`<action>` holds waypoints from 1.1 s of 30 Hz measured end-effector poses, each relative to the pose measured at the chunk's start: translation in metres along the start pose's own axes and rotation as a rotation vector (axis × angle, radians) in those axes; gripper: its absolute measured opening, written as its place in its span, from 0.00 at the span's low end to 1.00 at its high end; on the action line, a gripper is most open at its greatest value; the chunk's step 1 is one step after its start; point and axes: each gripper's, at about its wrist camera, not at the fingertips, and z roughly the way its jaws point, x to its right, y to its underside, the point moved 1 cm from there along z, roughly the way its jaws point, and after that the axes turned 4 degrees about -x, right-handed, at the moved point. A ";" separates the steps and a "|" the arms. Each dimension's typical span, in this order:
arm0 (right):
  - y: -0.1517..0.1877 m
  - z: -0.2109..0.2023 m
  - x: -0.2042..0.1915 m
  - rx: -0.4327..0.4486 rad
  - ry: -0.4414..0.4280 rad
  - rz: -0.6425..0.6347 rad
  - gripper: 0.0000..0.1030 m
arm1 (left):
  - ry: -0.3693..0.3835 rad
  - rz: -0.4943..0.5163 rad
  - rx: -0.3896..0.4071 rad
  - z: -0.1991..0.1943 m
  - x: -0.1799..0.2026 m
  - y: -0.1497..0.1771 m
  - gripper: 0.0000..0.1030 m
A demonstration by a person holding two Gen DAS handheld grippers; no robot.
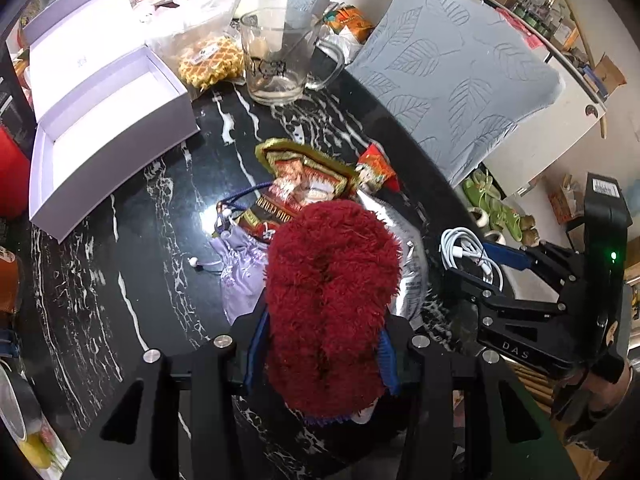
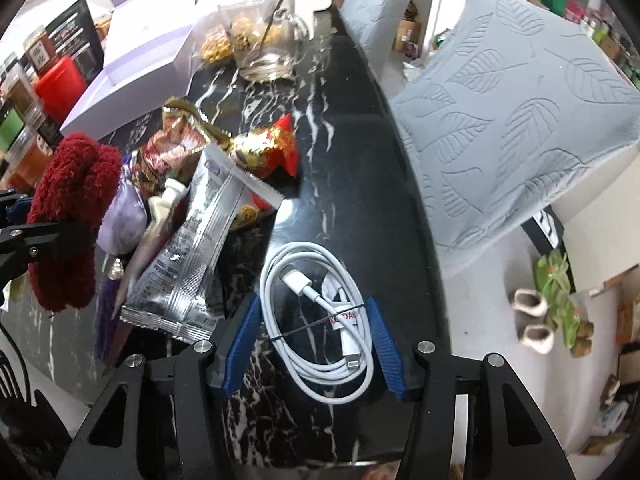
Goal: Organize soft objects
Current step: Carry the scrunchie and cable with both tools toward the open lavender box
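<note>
A shaggy dark red soft thing [image 1: 332,280], like a fluffy sock, sticks up between the blue pads of my left gripper [image 1: 324,344], which is shut on it above the black marble table [image 1: 160,220]. The right wrist view shows the same red thing [image 2: 76,200] at the far left. A coiled white cable [image 2: 316,320] tied with a black band sits between the blue fingers [image 2: 244,340] of my right gripper [image 2: 312,308], and the pads press on its sides. A lilac drawstring pouch [image 1: 240,272] lies just beyond the red thing.
Red and gold snack packs [image 1: 304,176] and a silver packet [image 2: 196,248] are heaped mid-table. An open white box [image 1: 108,120], a glass mug [image 1: 276,60] and a bagged waffle [image 1: 212,62] stand further back. A grey leaf-patterned chair [image 1: 456,80] stands past the table's right edge.
</note>
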 end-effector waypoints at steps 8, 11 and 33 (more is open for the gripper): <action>-0.002 -0.041 0.004 0.048 -0.010 0.030 0.53 | -0.010 -0.034 0.067 -0.035 0.004 -0.008 0.44; -0.004 -0.058 0.002 0.071 -0.011 0.013 0.53 | -0.011 -0.052 0.096 -0.053 0.005 -0.008 0.44; -0.020 -0.117 -0.062 0.175 -0.192 -0.218 0.53 | -0.125 -0.231 0.276 -0.147 -0.008 0.036 0.44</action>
